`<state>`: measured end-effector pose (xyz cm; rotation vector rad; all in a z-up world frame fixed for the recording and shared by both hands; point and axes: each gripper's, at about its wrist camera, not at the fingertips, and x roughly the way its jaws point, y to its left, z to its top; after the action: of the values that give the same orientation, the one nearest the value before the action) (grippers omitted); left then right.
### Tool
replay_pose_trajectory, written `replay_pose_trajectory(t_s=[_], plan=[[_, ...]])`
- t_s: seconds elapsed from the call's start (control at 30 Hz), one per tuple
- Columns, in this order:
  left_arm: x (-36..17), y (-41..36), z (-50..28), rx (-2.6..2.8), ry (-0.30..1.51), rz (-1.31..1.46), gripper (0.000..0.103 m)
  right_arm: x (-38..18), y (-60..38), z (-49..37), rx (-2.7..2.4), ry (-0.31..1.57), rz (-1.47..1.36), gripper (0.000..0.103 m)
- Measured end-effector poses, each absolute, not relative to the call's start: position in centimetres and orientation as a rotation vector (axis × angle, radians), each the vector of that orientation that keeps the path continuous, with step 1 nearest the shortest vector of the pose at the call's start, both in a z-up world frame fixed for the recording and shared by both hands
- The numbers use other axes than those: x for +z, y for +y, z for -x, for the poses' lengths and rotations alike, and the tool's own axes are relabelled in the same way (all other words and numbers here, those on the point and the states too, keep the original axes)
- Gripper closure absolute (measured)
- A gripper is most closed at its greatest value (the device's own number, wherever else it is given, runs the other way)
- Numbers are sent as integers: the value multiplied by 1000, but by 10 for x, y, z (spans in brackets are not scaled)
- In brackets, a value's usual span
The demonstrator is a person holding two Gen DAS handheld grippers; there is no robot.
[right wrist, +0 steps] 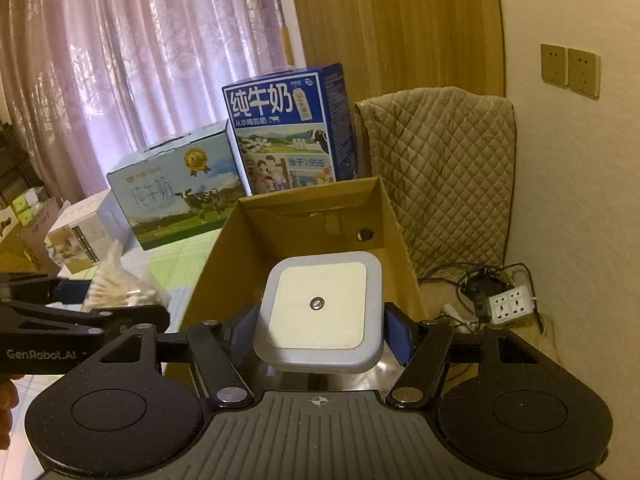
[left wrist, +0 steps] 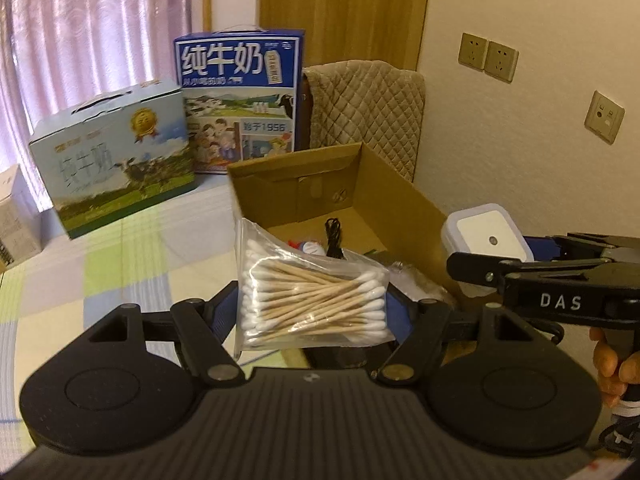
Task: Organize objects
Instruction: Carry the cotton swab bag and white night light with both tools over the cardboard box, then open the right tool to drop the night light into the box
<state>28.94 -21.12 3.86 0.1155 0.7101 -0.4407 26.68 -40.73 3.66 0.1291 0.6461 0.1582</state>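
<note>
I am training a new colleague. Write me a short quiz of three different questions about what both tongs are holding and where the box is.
1. True or false: the left tongs grip a bag of cotton swabs.
2. What do the right tongs hold? A) a cable B) a square white night light C) a milk carton
3. Fill in: both items are near the open cardboard ____.

Key:
1. True.
2. B, the night light.
3. box; a black cable already lies inside it.
</note>
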Motion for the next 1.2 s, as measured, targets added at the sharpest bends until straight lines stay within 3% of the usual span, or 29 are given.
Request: replay_pose_trajectory(t_s=[1.2], plan=[[-8,-277,-435,-403,756,-319,33,-20,-418,-414,220,763,66,39]])
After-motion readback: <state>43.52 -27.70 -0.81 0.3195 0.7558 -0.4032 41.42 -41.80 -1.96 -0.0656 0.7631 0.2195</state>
